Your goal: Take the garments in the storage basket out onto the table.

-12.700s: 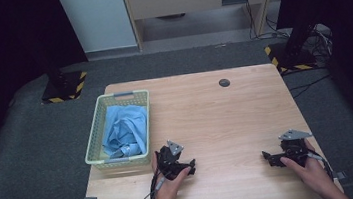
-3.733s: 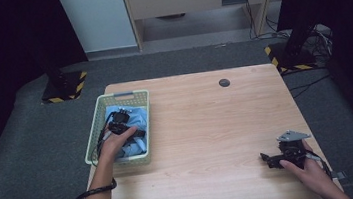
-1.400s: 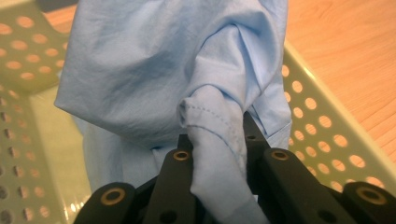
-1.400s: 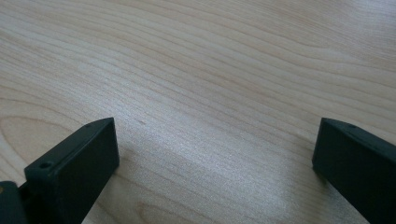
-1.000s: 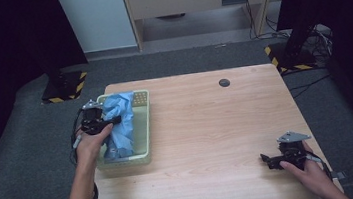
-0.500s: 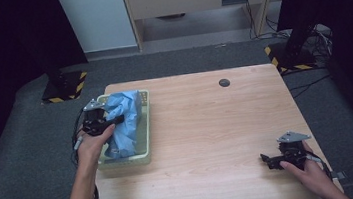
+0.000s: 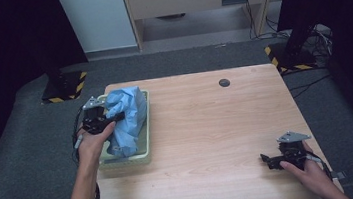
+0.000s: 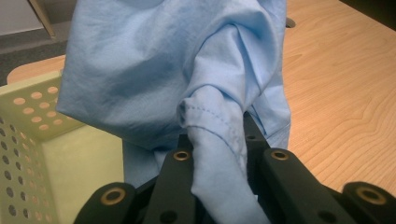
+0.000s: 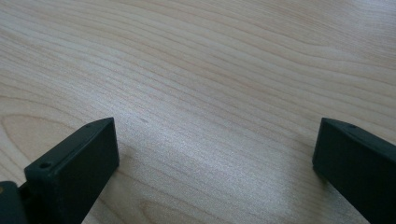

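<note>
Jaws of the left gripper (image 8: 219, 182) are clamped on a stitched fold of the soft, creased blue cloth (image 7: 128, 110), which has been lifted since a moment ago and is now bunched above the pale green perforated basket (image 7: 146, 148) at the left of the high view, so removal seems under way. Jaws of the right gripper (image 7: 270, 159) are spread over bare, grained wooden table (image 7: 217, 125) at lower right.

Lab-like recording room: black curtains (image 7: 3, 54), hazard-striped stand bases (image 7: 62, 90), floor cables (image 7: 320, 35), grey carpet (image 7: 20, 162).
</note>
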